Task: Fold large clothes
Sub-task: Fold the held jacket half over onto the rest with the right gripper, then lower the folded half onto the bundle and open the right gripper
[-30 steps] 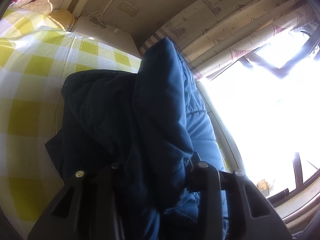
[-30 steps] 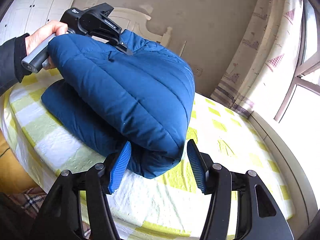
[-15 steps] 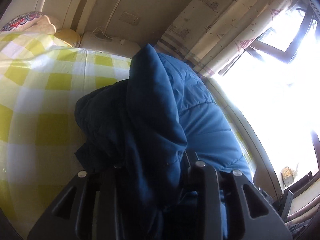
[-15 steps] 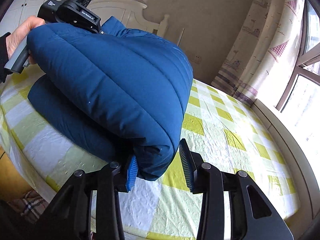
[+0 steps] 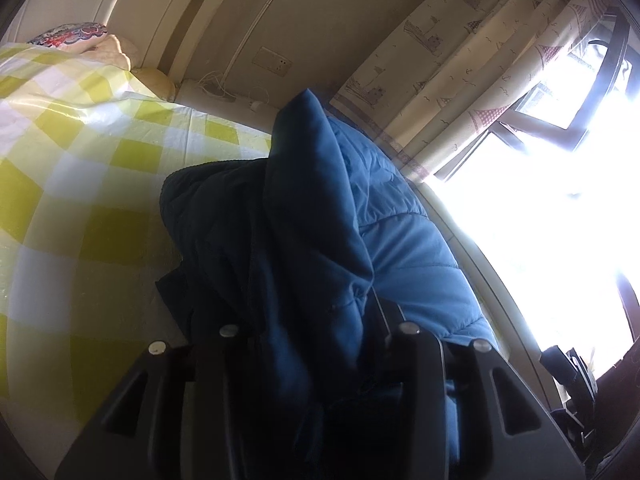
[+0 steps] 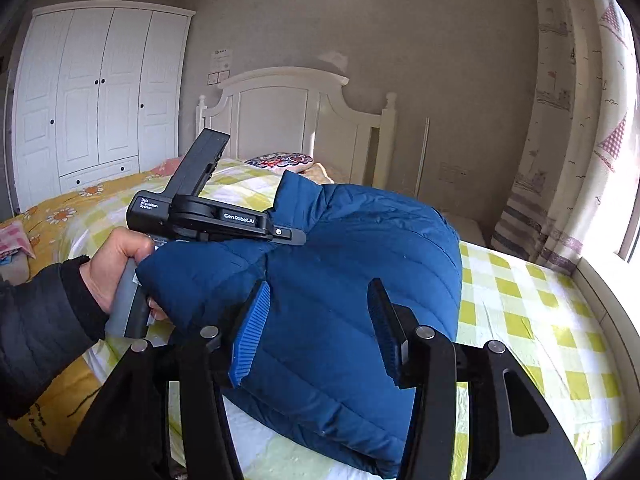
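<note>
Right wrist view shows a blue padded jacket (image 6: 360, 280) bunched into a thick fold on the yellow checked bed (image 6: 540, 320), lying toward the bed's near edge. The right gripper (image 6: 316, 328) has its blue ribbed pads either side of the folded bulk; its jaws are opening and the pads stand clear of the fabric, so nothing is pinched there. The left gripper (image 6: 280, 232), held by a hand (image 6: 116, 268) in a dark sleeve, sits at the jacket's upper edge. In the left wrist view the left gripper (image 5: 312, 332) has dark cloth filling the gap between its fingers; those jaws are opening too, and whether they press the cloth I cannot tell.

The jacket looks light, soft and springy, with a smooth shell that is probably slippery. It will likely puff back open once freed. A hem or seam edge, several layers together, seems the best place to grip.
</note>
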`<act>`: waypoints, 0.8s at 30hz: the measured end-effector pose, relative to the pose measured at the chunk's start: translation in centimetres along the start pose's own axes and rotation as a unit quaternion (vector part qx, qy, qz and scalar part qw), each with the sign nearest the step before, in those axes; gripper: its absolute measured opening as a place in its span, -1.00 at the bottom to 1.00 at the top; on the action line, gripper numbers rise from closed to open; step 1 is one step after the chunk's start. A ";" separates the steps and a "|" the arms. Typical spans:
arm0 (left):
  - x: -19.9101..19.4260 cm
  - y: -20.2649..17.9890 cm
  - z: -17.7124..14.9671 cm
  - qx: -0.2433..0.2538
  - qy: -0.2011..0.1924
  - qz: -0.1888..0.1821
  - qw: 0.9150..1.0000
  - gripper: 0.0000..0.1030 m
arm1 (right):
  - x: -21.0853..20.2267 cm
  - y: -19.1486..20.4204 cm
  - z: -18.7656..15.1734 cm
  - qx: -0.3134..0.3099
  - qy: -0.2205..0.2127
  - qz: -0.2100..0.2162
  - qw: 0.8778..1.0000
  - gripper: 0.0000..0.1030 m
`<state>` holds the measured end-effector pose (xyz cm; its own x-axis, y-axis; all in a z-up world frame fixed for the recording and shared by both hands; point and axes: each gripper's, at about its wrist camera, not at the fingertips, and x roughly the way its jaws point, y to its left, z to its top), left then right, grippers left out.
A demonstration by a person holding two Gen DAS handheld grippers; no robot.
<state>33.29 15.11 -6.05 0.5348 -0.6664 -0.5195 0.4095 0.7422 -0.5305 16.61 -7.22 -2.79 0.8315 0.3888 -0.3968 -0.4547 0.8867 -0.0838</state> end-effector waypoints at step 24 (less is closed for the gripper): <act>7.6 -1.8 5.3 0.020 -0.003 0.111 0.994 0.96 | 5.1 6.7 -5.3 -0.187 0.060 0.022 0.980 0.09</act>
<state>40.55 9.07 -5.44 0.6189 -0.4863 -0.6169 0.3101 0.8728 -0.3769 16.07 -0.62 -10.19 0.7753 0.3720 -0.5104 -0.5930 0.7071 -0.3852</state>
